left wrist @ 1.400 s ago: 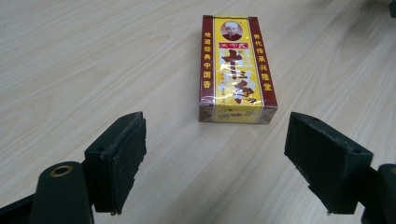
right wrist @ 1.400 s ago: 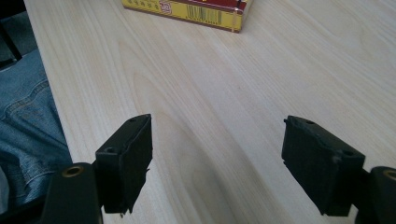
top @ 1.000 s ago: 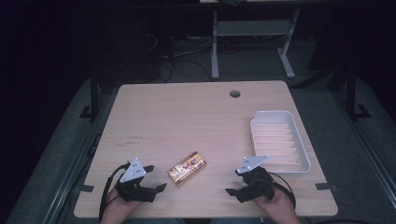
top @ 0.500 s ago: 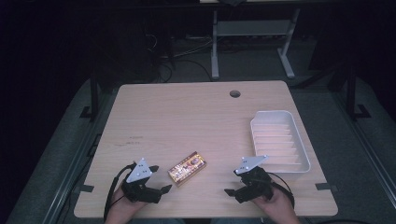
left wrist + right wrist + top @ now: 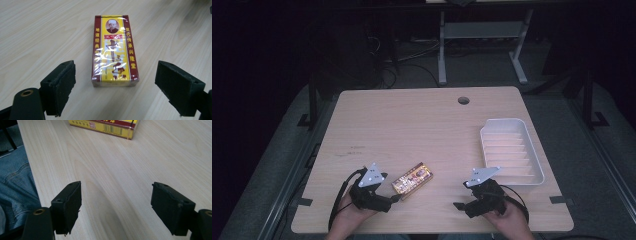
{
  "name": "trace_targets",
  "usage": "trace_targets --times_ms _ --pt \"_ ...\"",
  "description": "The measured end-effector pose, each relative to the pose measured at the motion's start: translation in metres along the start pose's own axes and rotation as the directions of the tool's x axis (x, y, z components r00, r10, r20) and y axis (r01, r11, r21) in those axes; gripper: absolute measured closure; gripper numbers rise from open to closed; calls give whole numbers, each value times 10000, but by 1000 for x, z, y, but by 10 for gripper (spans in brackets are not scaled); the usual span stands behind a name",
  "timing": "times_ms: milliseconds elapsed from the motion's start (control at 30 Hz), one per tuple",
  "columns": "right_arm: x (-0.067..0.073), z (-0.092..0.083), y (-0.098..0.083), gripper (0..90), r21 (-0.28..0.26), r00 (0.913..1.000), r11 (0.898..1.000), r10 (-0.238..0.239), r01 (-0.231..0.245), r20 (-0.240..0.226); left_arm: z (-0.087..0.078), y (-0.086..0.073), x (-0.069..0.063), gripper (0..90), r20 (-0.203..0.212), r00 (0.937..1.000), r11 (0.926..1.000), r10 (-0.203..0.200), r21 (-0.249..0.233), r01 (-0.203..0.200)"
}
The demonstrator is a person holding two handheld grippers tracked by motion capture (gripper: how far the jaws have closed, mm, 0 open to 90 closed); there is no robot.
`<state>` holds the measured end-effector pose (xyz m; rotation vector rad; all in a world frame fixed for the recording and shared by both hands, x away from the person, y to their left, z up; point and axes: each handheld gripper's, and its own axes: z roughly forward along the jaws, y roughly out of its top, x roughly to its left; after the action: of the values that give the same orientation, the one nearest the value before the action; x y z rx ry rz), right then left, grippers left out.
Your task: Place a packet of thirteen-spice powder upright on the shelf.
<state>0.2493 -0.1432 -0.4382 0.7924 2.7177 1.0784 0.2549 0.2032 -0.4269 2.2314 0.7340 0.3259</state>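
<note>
- The box [image 5: 412,178], a yellow-and-red carton wrapped in clear film, lies flat on the bench [image 5: 412,125] near the front edge, turned at an angle, between the two hands and closer to the left one.
- The left tongs [image 5: 395,198] stand open just short of the box's near end; their jaws have just been opening, and nothing sits between them yet. In the left gripper view the box [image 5: 114,51] lies dead ahead, its length running away from the camera, with one pad [image 5: 61,85] to each side of its near end.
- The step in hand looks like the approach for a grasp. The line-up is already good, so the person does best to slide the tongs straight forward, low over the bench, until the pads flank the long sides.
- The gap has room to spare on both sides. Keeping the box centred matters, or one pad will touch first and spin it.
- The film looks slick, so a grip well along the sides, not at the corner, should hold better.
- The right tongs [image 5: 461,205] rest open and empty near the front edge, well apart from the box; the right gripper view shows the box's corner [image 5: 107,127] far ahead.
- A white tray [image 5: 532,175] sits at the right of the bench, a likely place for the box.
</note>
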Motion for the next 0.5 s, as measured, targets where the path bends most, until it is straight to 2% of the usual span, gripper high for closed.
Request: trace_targets --times_ms 133,333,500 --pt "0 0 0 233 -13 10000 10000 45 -45 -39 11 8 -2 157 315 9995 9996 34 272 -42" --pt "0 -1 0 233 -68 9999 9999 110 -110 -2 22 12 -7 157 211 9992 9973 353 635 -366" --pt "1 0 0 233 -63 9999 9999 108 -108 -32 28 10 -2 157 89 9996 9954 274 913 -281"
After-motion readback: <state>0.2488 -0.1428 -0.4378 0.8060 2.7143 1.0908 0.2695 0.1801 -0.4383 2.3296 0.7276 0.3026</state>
